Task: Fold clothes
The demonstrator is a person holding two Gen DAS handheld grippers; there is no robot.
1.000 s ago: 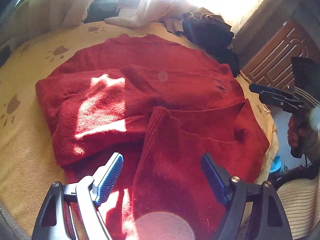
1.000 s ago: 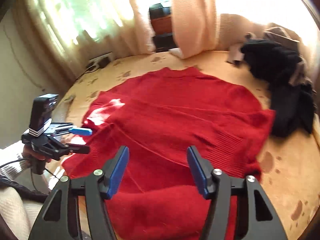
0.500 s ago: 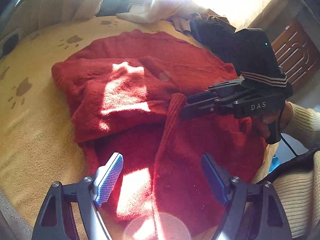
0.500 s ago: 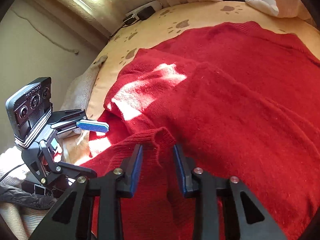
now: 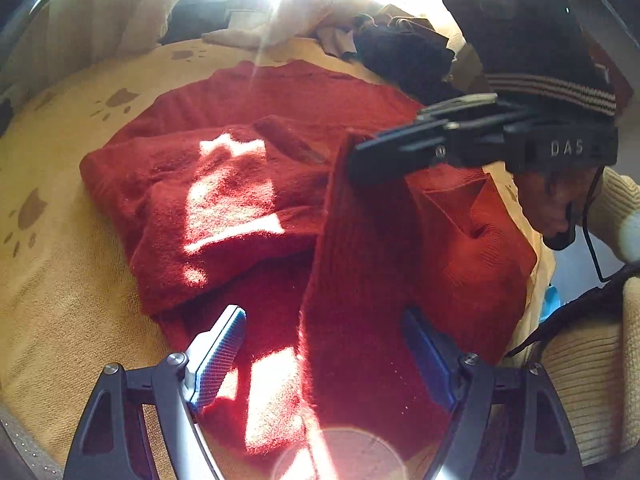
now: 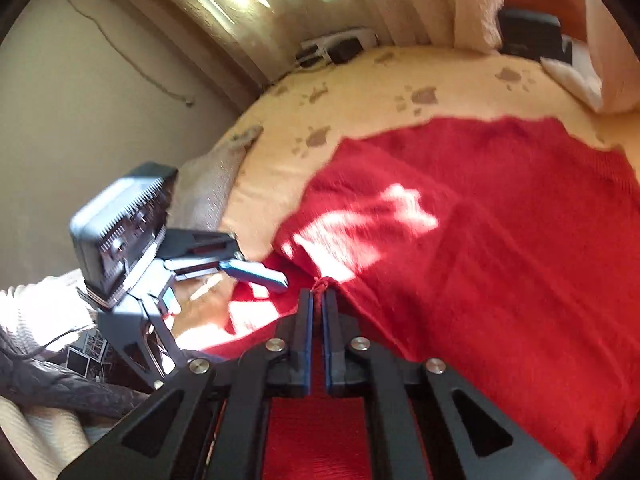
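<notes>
A red knit sweater (image 5: 280, 184) lies spread on a yellow paw-print bed cover (image 5: 48, 248), one sleeve folded across its body. My right gripper (image 6: 318, 294) is shut on the ribbed cuff (image 6: 320, 282) of the other sleeve. From the left wrist view the right gripper (image 5: 356, 160) holds that sleeve (image 5: 360, 280) lifted off the sweater as a steep red band. My left gripper (image 5: 324, 344) hovers open over the sweater's near hem, the raised sleeve running between its fingers without touching them. In the right wrist view the left gripper (image 6: 256, 272) sits at the bed's left edge.
A pile of dark clothes (image 5: 404, 56) lies at the far right of the bed, beside a pale cloth (image 5: 240, 36). Curtains (image 6: 280, 8) and a wall (image 6: 60, 92) stand behind the bed. A cream-sleeved arm (image 5: 616, 208) holds the right gripper.
The right gripper came in from the right over the sweater, shut on the sleeve cuff and raised the sleeve. The left gripper stayed open in much the same place.
</notes>
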